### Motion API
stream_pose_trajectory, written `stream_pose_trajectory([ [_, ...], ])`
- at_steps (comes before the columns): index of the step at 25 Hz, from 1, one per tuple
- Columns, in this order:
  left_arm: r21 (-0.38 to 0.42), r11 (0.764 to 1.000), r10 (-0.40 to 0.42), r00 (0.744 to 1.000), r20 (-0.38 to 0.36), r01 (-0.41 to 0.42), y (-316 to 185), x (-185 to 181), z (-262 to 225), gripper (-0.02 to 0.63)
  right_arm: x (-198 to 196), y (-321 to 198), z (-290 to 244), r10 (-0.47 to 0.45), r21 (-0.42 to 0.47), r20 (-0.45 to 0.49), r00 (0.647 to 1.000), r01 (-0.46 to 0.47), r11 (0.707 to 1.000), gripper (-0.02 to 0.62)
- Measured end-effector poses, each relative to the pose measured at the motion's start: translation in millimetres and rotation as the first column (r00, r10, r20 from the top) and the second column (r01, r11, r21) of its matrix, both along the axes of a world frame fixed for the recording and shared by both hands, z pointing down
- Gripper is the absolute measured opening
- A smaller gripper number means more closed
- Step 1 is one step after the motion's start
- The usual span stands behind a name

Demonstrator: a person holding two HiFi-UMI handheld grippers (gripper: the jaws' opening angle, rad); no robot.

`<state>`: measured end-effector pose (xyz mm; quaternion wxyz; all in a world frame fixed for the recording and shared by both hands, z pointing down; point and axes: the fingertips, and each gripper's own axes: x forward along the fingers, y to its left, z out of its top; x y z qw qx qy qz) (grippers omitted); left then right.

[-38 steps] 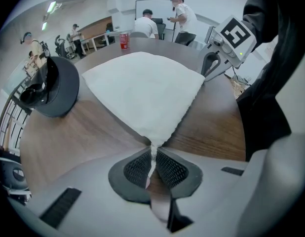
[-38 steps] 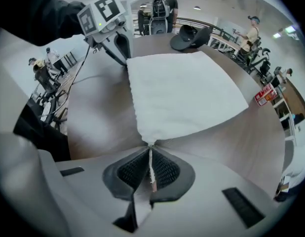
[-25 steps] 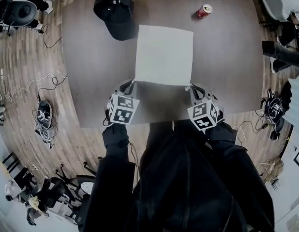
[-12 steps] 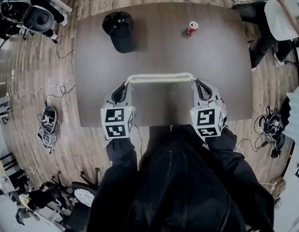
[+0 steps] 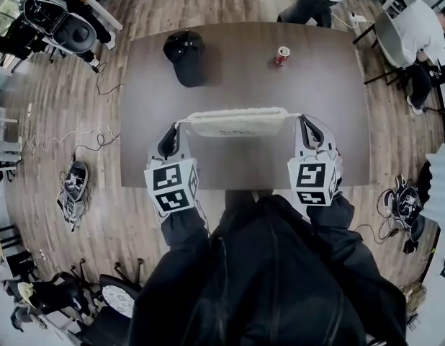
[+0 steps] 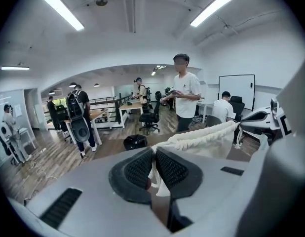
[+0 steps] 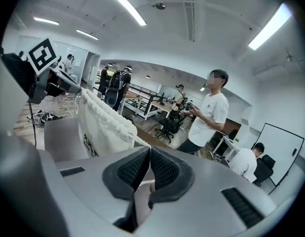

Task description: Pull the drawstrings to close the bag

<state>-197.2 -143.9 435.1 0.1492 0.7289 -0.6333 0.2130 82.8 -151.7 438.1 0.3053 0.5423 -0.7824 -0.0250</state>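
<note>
Across the middle of the head view, we hold the bag [image 5: 237,122] up off the table [image 5: 330,150], strung between the left gripper [image 5: 178,130] and the right gripper [image 5: 303,125]. Each gripper sits at one end of the bag's top and faces outward. We judge this opposed pull is what cinches the mouth, and the top edge already looks gathered into a ropy ridge. A cap [image 5: 185,52] and a can [image 5: 281,55] lie well apart from the bag, toward the upper edge of the table.

From above, marker cubes hide the pads, so the grip cannot be read there. The left gripper view settles it for that side: the jaws are pressed together on a white drawstring [image 6: 155,177], with the puckered bag at right of frame. The right gripper view shows the same, its jaws clamped on the other drawstring [image 7: 145,175], and the bag hangs at left of frame. Only this view shows dark print on the cloth, too small to read.
</note>
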Motion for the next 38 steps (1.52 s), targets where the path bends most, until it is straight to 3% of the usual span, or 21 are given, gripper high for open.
stream_pose_trajectory([
  [9,0.084,0.991,-0.104,0.995,0.009,0.102,16,-18,-34,0.054,4,8,-31,0.020,0.078,-0.011,1.000,-0.019,0.997,0.034],
  [38,0.117,0.950,-0.292,0.956,-0.005,0.291,27,-57,-43,0.054,31,3,-30,0.091,0.092,-0.018,0.996,-0.089,0.992,0.034],
])
